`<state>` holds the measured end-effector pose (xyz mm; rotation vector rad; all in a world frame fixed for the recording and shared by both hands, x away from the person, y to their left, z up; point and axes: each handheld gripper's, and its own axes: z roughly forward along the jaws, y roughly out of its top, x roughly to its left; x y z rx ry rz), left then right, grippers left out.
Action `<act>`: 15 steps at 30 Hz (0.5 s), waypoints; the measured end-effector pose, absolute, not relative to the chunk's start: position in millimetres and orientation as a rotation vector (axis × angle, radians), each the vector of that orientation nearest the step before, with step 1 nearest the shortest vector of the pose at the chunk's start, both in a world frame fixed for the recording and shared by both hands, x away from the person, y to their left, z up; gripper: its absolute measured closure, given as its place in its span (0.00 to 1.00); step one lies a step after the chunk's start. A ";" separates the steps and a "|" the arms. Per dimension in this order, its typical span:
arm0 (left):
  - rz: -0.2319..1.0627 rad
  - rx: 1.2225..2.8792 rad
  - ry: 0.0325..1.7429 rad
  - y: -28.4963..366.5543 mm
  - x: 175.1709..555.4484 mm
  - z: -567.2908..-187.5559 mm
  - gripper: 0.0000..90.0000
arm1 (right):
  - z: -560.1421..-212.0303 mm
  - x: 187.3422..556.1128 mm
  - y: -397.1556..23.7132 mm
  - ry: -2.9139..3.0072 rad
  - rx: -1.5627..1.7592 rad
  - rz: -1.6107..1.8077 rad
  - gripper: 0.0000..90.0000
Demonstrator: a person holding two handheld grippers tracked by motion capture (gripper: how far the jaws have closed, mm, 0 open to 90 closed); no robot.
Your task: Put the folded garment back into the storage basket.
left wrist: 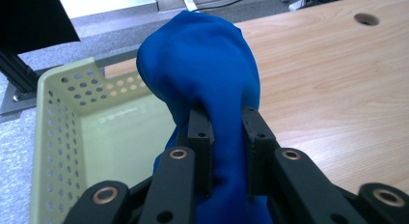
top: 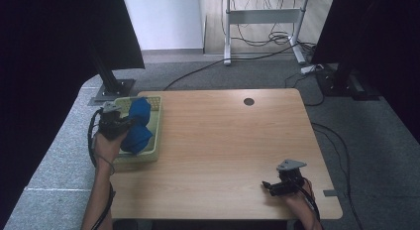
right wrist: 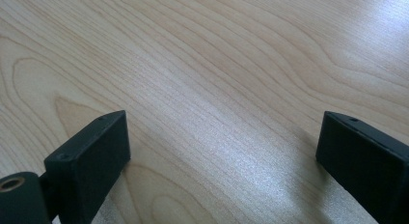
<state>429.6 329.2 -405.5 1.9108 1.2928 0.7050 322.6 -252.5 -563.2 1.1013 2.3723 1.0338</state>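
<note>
Above the pale green perforated basket [left wrist: 58, 137], a bunched blue cloth [left wrist: 202, 64] is clamped between the jaws of the left gripper [left wrist: 225, 120], and its loose end hangs down toward the basket floor. From the high view the cloth [top: 137, 126] lies mostly over the basket [top: 156, 122] at the left edge of the wooden table [top: 223, 141]. To do this step well, I think the gripper should go lower and stay over the middle of the basket before it releases, so no fold drapes over the rim. The right gripper [right wrist: 222, 151] rests near the table's right front corner, jaws wide apart with nothing between them.
</note>
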 end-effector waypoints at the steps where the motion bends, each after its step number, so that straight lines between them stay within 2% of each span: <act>1: 0.707 1.929 1.305 331.2 433.6 -412.7 0.86 | -563.2 322.6 -252.5 2.372 1.101 1.034 0.05; 15: 0.715 1.989 1.334 333.2 455.0 -438.8 0.86 | -563.2 322.6 -252.5 2.372 1.101 1.034 0.05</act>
